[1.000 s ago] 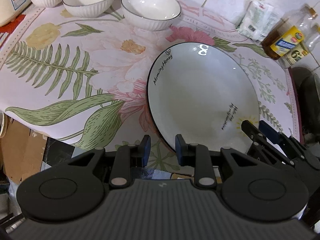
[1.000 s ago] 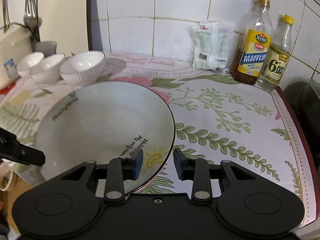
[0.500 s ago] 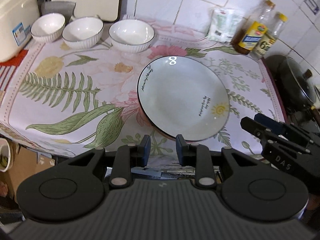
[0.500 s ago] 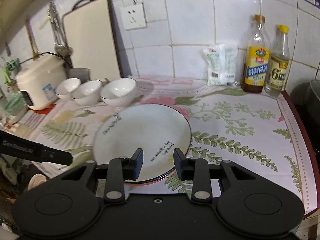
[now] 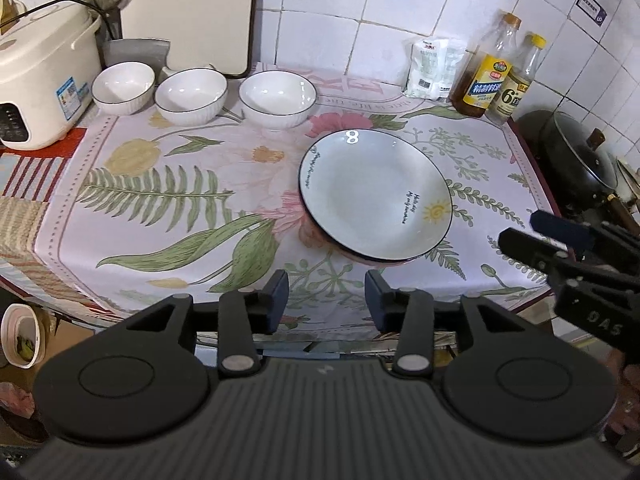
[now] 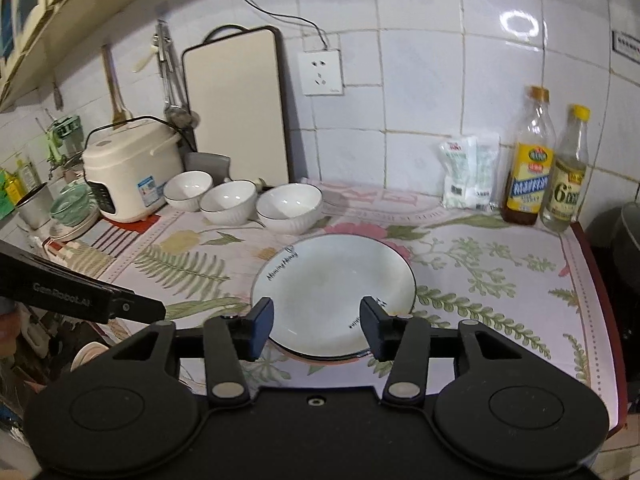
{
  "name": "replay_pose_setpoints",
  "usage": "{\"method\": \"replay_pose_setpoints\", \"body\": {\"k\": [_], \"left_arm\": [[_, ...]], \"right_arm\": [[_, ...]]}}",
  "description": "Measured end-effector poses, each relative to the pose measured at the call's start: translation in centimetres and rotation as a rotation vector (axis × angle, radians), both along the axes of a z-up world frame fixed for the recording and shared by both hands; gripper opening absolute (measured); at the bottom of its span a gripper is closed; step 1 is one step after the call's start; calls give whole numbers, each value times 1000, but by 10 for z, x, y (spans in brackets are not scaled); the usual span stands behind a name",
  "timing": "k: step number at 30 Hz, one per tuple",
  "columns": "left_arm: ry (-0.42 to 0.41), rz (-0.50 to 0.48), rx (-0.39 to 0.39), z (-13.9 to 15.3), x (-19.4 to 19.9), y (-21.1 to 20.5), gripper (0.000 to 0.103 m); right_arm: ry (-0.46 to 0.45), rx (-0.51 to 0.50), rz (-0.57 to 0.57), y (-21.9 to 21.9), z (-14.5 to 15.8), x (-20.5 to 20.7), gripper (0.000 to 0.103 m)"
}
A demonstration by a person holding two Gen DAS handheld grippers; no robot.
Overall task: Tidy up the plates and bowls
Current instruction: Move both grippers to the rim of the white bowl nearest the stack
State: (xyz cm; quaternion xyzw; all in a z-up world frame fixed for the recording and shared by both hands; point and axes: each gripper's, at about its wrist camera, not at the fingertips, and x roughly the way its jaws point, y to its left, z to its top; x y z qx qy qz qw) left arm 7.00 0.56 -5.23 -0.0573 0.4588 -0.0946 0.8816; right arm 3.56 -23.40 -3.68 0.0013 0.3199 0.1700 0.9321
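A white plate (image 5: 374, 196) with a dark rim and a small sun drawing lies on top of other plates on the floral cloth (image 5: 168, 184); the same plate (image 6: 332, 280) shows in the right wrist view. Three white ribbed bowls (image 5: 276, 98) (image 5: 191, 95) (image 5: 123, 87) stand in a row behind it, also seen as bowls (image 6: 289, 207). My left gripper (image 5: 326, 298) hangs above the counter's front edge, jaws opening, nothing between them. My right gripper (image 6: 316, 326) hovers above the plate's near rim, jaws opening and empty; it also appears as the right gripper (image 5: 520, 236) at the right.
A rice cooker (image 5: 38, 92) stands at the back left, a cutting board (image 6: 236, 108) leans on the tiled wall. Two bottles (image 6: 528, 160) (image 6: 568, 172) and a white packet (image 6: 470, 172) stand at the back right. A dark pot (image 5: 580, 156) sits right of the counter.
Both grippers pulled back and up from the plate, so more of the counter shows. Their jaws have spread wider. The plate stays on the cloth.
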Motion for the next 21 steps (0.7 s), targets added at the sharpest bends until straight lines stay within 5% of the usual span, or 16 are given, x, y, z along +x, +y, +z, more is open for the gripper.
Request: {"method": "replay_pose_setpoints", "body": {"k": [3,13,15,21], "left_arm": [[4,16,-3,-5,0,7,42],[-19,26,-9,-14,7,28,52],[-30,43,2,-14,11,34,66],[-83,61,41,-20,26,51,85]], "right_arm": [[-24,-2,19,6,6,-5,67],[-77,-14,65,32,12,-7,71],[-82,0,60,35,13,-3,74],[-82,103,36,42,7,23,87]]}}
